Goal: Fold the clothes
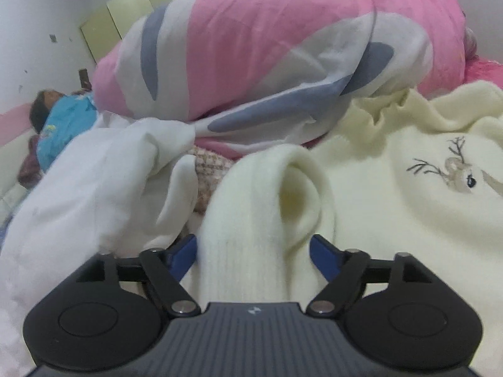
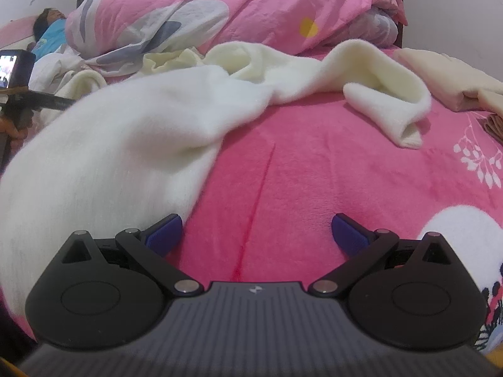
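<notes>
A cream knit sweater (image 1: 408, 220) with an embroidered deer (image 1: 456, 172) lies spread on the bed. Its sleeve (image 1: 251, 204) runs toward me and passes between the blue fingers of my left gripper (image 1: 253, 248), which stand wide apart, open around the cuff. In the right wrist view the same sweater (image 2: 110, 144) fills the left side, and its other sleeve (image 2: 386, 94) trails off to the right, folded back on itself. My right gripper (image 2: 256, 229) hangs open over the pink blanket (image 2: 314, 172), its left finger (image 2: 166, 232) just beside the sweater's edge.
A bulky pink, white and grey quilt (image 1: 267, 47) is heaped behind the sweater. A white garment (image 1: 94, 188) lies left of the sleeve. A person in blue (image 1: 63, 122) lies at the far left. Beige folded clothes (image 2: 456, 84) sit at the right.
</notes>
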Motion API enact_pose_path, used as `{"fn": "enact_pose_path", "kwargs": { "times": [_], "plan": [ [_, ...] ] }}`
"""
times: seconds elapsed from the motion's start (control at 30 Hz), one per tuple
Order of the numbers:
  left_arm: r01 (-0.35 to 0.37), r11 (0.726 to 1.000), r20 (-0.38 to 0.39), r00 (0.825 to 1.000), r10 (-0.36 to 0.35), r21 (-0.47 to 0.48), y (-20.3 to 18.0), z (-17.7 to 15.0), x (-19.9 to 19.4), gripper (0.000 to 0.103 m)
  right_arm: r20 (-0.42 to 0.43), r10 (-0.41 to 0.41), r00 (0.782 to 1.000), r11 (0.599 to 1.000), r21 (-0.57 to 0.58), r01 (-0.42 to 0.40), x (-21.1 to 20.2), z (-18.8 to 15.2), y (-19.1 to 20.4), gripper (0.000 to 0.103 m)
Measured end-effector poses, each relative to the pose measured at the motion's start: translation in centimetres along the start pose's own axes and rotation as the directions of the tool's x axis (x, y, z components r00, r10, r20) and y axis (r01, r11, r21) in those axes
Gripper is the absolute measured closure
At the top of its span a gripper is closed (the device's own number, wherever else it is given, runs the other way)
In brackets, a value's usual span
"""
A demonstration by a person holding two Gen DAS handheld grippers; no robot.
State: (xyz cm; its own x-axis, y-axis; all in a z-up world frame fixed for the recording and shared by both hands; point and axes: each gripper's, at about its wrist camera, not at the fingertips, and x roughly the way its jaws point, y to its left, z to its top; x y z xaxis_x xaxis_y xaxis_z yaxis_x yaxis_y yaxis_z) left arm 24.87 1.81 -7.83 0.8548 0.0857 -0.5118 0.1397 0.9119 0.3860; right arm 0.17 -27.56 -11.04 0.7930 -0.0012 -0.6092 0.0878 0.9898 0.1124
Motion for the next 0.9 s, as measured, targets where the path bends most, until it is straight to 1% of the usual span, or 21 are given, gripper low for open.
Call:
{"fn": "enact_pose_path", "kwargs": {
  "times": [0.03, 0.13, 0.17, 0.27, 0.37, 0.43, 0.57, 0.67, 0.8, 0.9],
  "plan": [
    [0.009, 1.000, 0.012, 1.000, -0.009, -0.017, 0.1, -0.1, -0.8, 0.006, 0.002, 0.000, 1.000, 1.000, -0.005, 0.000, 0.0, -0.1, 0.0, 0.001],
    [0.040, 0.999, 0.052, 0.998, -0.038, -0.035, 0.3, -0.2, -3.3, 0.002, 0.006, -0.002, 1.000, 1.000, -0.012, 0.002, 0.0, -0.2, 0.1, 0.001],
    [0.048, 0.998, 0.060, 0.997, -0.046, -0.034, 0.2, -0.3, -4.1, 0.002, 0.007, -0.003, 1.000, 1.000, -0.011, 0.003, 0.0, -0.2, 0.1, 0.001],
    [0.079, 0.996, 0.036, 0.996, -0.077, -0.035, -0.1, -1.0, -6.2, 0.002, 0.011, -0.006, 1.000, 1.000, -0.009, 0.006, -0.1, -0.3, 0.2, 0.001],
    [0.117, 0.990, 0.031, 0.993, -0.115, -0.076, 0.8, -1.9, -8.3, 0.002, 0.015, -0.005, 1.000, 1.000, -0.010, 0.005, -0.1, -0.4, 0.2, 0.001],
    [0.150, 0.981, 0.036, 0.988, -0.147, -0.124, 1.7, -2.3, -9.6, 0.002, 0.013, -0.003, 1.000, 1.000, -0.011, 0.003, -0.1, -0.4, 0.2, 0.001],
    [0.227, 0.945, 0.049, 0.974, -0.222, -0.237, 2.9, -4.2, -12.5, 0.001, 0.013, -0.002, 1.000, 1.000, -0.020, 0.002, -0.1, -0.4, 0.2, 0.001],
    [0.280, 0.908, 0.055, 0.959, -0.277, -0.310, 3.6, -6.0, -14.3, 0.001, 0.014, -0.001, 1.000, 1.000, -0.022, 0.001, -0.2, -0.4, 0.2, 0.001],
    [0.345, 0.847, 0.069, 0.935, -0.348, -0.405, 4.4, -8.3, -16.7, 0.001, 0.004, -0.004, 1.000, 1.000, -0.019, 0.004, -0.2, -0.3, 0.2, 0.001],
    [0.391, 0.798, 0.065, 0.910, -0.409, -0.458, 4.1, -10.4, -17.8, 0.001, -0.014, -0.009, 1.000, 1.000, -0.012, 0.009, -0.4, -0.1, 0.3, 0.001]
  ]
}}
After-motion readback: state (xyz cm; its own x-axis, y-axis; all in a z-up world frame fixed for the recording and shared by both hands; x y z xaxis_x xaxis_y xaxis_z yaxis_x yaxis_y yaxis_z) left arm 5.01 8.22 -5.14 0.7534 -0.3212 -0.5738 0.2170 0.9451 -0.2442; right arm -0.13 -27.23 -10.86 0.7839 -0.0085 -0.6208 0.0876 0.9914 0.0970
